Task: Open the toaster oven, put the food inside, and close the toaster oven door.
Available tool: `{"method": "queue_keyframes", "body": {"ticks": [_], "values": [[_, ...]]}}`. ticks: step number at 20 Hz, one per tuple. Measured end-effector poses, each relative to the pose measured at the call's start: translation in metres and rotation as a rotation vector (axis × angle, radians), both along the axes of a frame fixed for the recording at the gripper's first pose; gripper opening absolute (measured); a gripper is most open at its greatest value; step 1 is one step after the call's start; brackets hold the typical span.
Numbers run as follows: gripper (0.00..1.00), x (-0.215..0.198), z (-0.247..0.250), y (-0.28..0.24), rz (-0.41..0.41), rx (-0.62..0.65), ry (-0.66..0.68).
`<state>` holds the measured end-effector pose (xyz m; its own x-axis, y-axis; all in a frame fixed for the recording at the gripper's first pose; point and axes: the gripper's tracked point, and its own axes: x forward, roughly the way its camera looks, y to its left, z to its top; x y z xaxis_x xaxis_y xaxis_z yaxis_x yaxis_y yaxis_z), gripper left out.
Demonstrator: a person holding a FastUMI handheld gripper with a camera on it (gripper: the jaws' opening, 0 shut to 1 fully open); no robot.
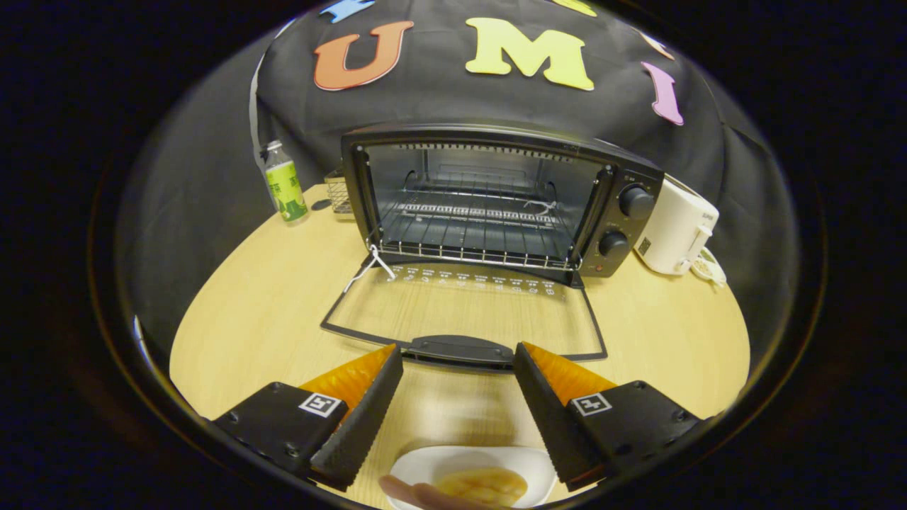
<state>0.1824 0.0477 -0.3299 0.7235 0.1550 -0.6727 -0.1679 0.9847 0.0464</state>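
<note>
Two fingers of the gripper (457, 361) are standing wide apart and gripping nothing, hanging over the table (248, 312). Nearest, between and below the fingers, a white dish (425, 464) is sitting on the table, holding yellowish food (482, 485) and what looks like a sausage (418, 492) at its near rim. Just ahead of the fingertips, the handle (460, 349) of the oven door (468, 315) is lying close; the glass door is lying flat on the table, fully open. Beyond it the oven (496, 198) is standing with its wire rack (475, 244) bare, two knobs (635, 202) on its right side. Far left, a bottle (285, 185) is standing upright, a small wire basket (340, 193) between it and the oven. Far right, a white appliance (677, 227) is sitting just beside the oven.
</note>
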Motion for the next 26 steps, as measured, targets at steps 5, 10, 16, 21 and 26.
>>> {"method": "queue_keyframes", "body": {"ticks": [5,10,16,21,26], "values": [[1.0,-0.042,0.029,-0.003,0.008,0.007,-0.04],[1.0,-0.095,0.04,-0.013,-0.008,0.066,-0.033],[1.0,-0.147,0.019,-0.021,0.014,0.055,0.011],[1.0,-0.164,-0.014,-0.032,-0.03,0.053,0.017],[1.0,-0.157,-0.033,-0.039,-0.069,0.081,0.019]]}}
